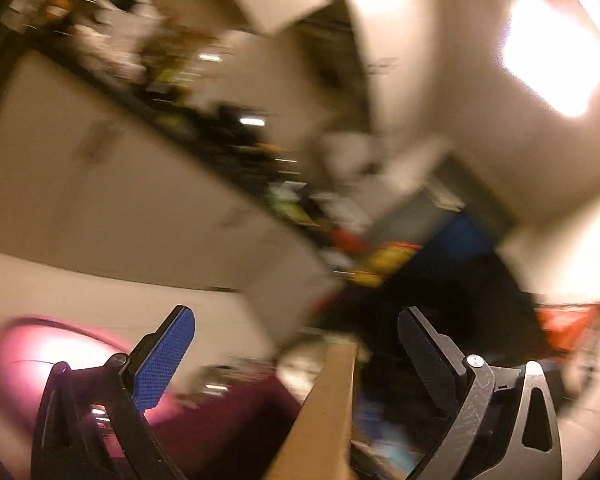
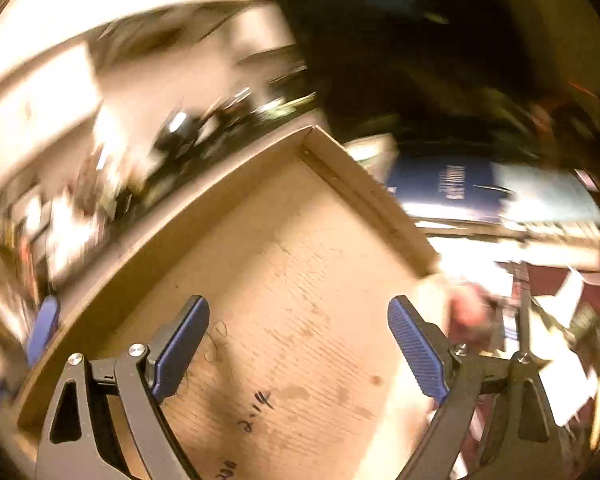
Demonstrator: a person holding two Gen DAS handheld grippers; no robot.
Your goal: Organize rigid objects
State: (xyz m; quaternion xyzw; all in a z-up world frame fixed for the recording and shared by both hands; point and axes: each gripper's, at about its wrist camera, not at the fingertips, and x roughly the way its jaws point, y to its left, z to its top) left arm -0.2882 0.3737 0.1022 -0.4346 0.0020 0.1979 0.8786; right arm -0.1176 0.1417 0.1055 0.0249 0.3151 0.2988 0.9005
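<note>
Both claws empty, one wooden tray under the right one; sorting looks barely begun.

Left wrist view: the left claw (image 1: pixel 296 344) stands spread and holds nothing. One brown edge, likely the wooden tray (image 1: pixel 328 408) seen end-on, rises at 6 o'clock between its fingers. A blurred counter (image 1: pixel 236 148) crowded with things runs from 10 o'clock toward the middle; they smear too much to count. Right wrist view: the right claw (image 2: pixel 298 344) is spread too, over the tray's bare floor (image 2: pixel 300 280). I count one tray with nothing in it, one dark blue book or box (image 2: pixel 440 188) at 2 o'clock beyond its rim, and loose white papers (image 2: pixel 560 360) at 4 o'clock, number unclear. By my reckoning, nothing rigid is stowed yet; nearly all remains.
</note>
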